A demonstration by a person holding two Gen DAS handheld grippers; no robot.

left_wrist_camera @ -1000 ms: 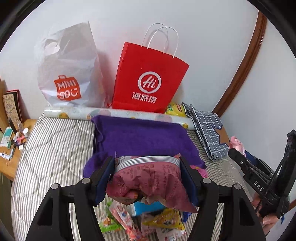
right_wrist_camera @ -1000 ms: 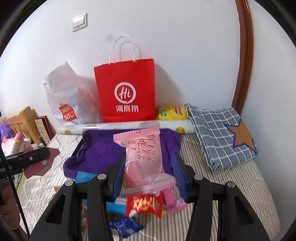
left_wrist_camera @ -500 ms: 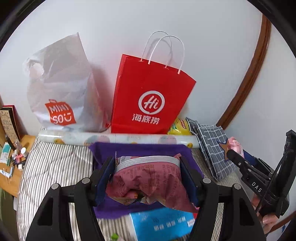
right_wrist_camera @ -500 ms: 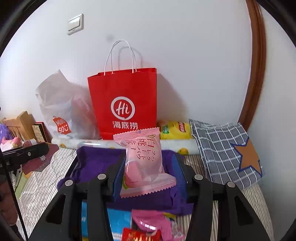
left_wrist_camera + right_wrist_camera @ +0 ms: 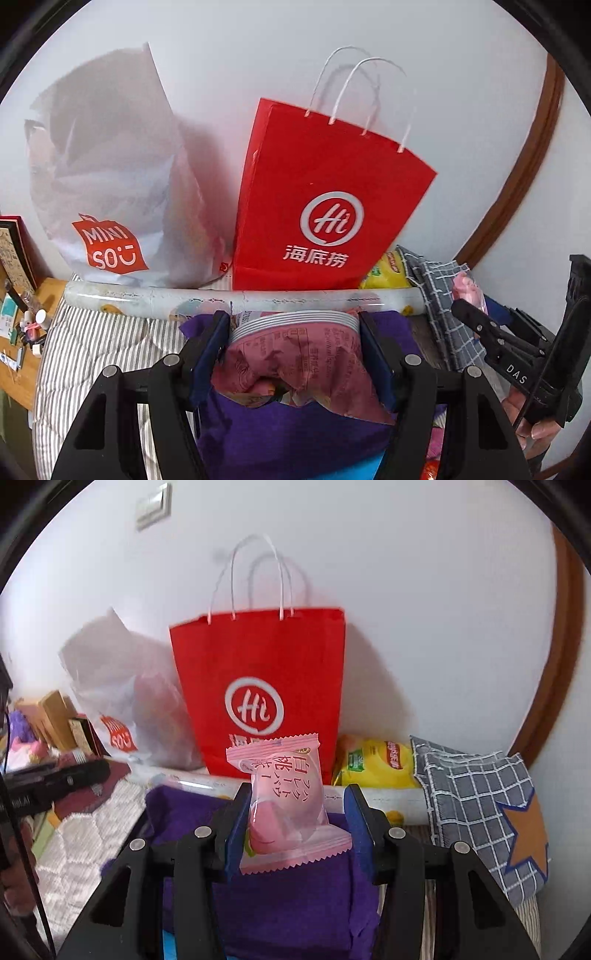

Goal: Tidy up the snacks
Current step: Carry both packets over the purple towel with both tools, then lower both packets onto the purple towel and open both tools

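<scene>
My left gripper [image 5: 293,321] is shut on a crumpled dark pink snack bag [image 5: 295,362], held above the purple cloth [image 5: 295,435]. In the right wrist view, my right gripper [image 5: 297,790] is shut on a pale pink peach snack packet [image 5: 284,805] that stands upright between its blue pads. A red paper bag [image 5: 325,206] [image 5: 258,686] with white handles stands upright against the wall, straight ahead of both grippers. To its left leans a white plastic shopping bag [image 5: 110,184] [image 5: 125,716]. The right gripper also shows at the right edge of the left wrist view.
A rolled printed sheet [image 5: 147,299] lies along the foot of the bags. A yellow packet [image 5: 373,764] and a grey checked cloth with an orange star [image 5: 480,812] sit at the right. The striped mattress [image 5: 92,350] ends at a wooden shelf with small items [image 5: 22,328] on the left.
Both grippers have moved forward towards the bags at the wall, each still holding its snack. The loose snacks on the mattress have slipped out of view below.
</scene>
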